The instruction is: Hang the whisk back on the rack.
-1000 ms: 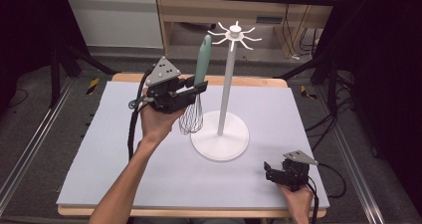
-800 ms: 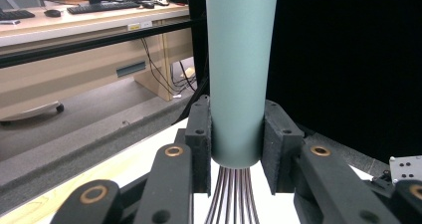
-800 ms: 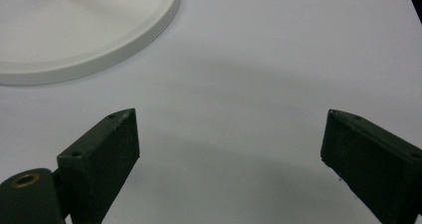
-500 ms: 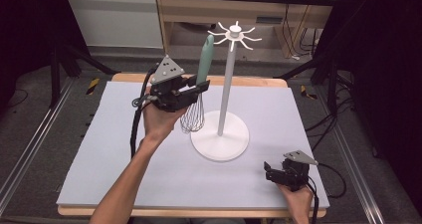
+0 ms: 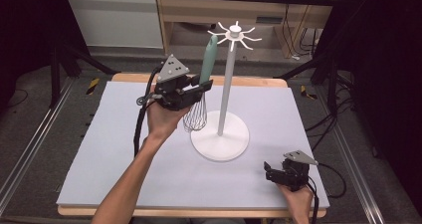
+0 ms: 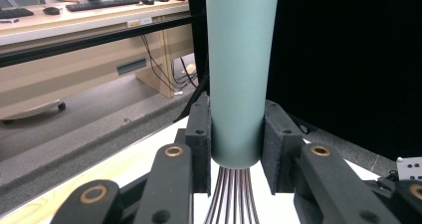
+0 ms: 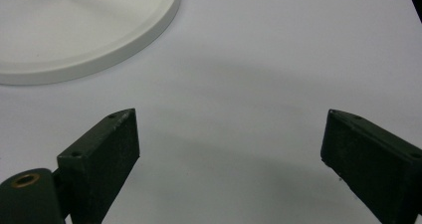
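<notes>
A whisk (image 5: 203, 84) with a pale green handle and a wire head hangs upright above the table, handle up. My left gripper (image 5: 201, 88) is shut on the lower end of that handle, just left of the white stand's pole (image 5: 226, 89). In the left gripper view both pads squeeze the green handle (image 6: 239, 74), and the wires (image 6: 234, 196) fan out below. The handle's top reaches close to the hooks of the stand's crown (image 5: 235, 35). My right gripper (image 5: 271, 171) rests low at the table's front right, open, with nothing between its fingers (image 7: 104, 154).
The stand's round white base (image 5: 221, 137) sits mid-table on the light grey mat (image 5: 124, 159); its edge (image 7: 99, 45) lies ahead of the right gripper. A wooden bench and cables stand beyond the far edge. Black cables trail from both grippers.
The left gripper has lifted the whisk slightly toward the stand's hooks. The right gripper has stayed where it was.
</notes>
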